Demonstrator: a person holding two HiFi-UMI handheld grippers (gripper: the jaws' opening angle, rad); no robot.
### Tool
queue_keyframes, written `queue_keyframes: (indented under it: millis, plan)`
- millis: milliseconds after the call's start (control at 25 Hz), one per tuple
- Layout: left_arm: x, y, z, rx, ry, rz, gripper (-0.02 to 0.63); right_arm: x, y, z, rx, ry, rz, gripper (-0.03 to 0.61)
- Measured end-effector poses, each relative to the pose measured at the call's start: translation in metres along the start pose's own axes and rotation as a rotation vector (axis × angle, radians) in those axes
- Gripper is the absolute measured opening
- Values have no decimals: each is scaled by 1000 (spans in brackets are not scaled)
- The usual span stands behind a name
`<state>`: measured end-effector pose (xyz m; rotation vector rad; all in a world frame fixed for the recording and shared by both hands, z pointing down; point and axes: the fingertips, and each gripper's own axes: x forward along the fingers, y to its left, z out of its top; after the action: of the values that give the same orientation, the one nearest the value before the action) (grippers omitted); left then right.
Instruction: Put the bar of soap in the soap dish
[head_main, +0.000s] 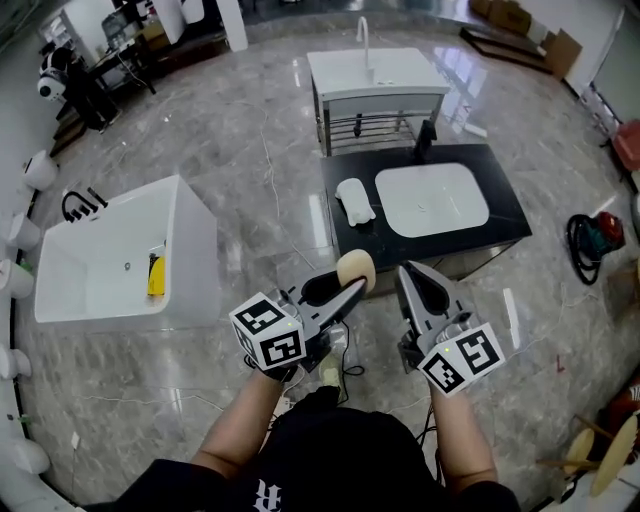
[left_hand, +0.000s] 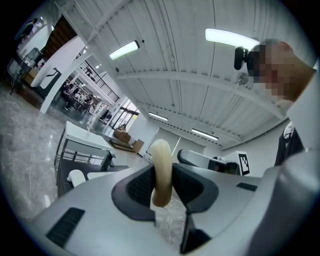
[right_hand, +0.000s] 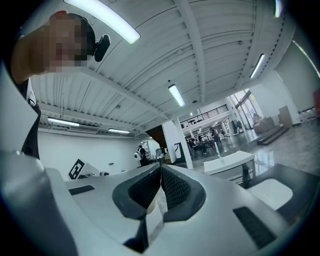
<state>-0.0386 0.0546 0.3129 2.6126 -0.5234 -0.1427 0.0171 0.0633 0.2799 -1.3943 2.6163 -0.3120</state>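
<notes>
The left gripper (head_main: 348, 286) is clenched on the cream bar of soap (head_main: 356, 268), held in the air just near of the black counter (head_main: 503, 205). To its right, the right gripper (head_main: 408, 275) has its jaws pressed together on nothing.

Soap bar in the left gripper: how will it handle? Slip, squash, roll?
Probably stiff: the bar of soap shows no dent where the left gripper clamps it. Likely slippery: its surface looks smooth, and only its lower end sits between the jaws, so it might pivot. Its rounded edges suggest it could rock or slide when set down.
</notes>
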Motion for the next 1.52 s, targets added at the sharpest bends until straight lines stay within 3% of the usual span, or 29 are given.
queue_keyframes:
  millis: [360,640,1200,1520]
  plan:
    - [17,71,17,-50,14,-33,104,57,-28,3,-13,-5,-47,8]
    - [39,120,15,-80,41,8,104,91,-61,3,-3,-9,-31,8]
    - [140,244,-7,-127,85,136,104,188,-194,-4,33,67,120,8]
    - [167,304,-39,-184,122,178,104,227,-234,-45,73,141,167,8]
